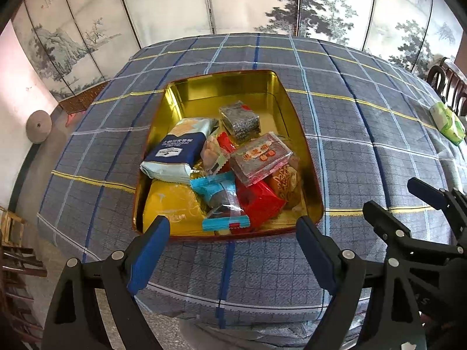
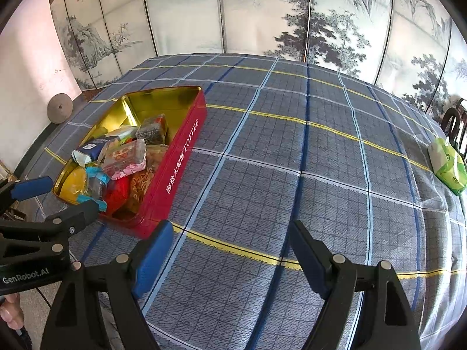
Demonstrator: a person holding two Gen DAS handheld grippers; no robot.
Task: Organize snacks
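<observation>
A red toffee tin (image 1: 227, 83) with a gold inside sits open on the checked tablecloth. It holds several snacks: a blue-and-white bag (image 1: 175, 153), a yellow pack (image 1: 172, 204), a red pack (image 1: 256, 201), a clear box with red print (image 1: 259, 157), a dark seaweed block (image 1: 240, 121) and a light-blue wrapped bar (image 1: 221, 201). My left gripper (image 1: 233, 233) is open and empty, just in front of the tin's near rim. My right gripper (image 2: 229, 239) is open and empty over bare cloth, right of the tin (image 2: 175, 172). The left gripper also shows in the right wrist view (image 2: 55, 195).
A green-and-white tissue pack (image 2: 446, 164) lies at the far right of the table; it also shows in the left wrist view (image 1: 446, 122). A painted folding screen (image 2: 262, 14) stands behind the table. Dark wooden chairs (image 1: 449, 84) stand at the right.
</observation>
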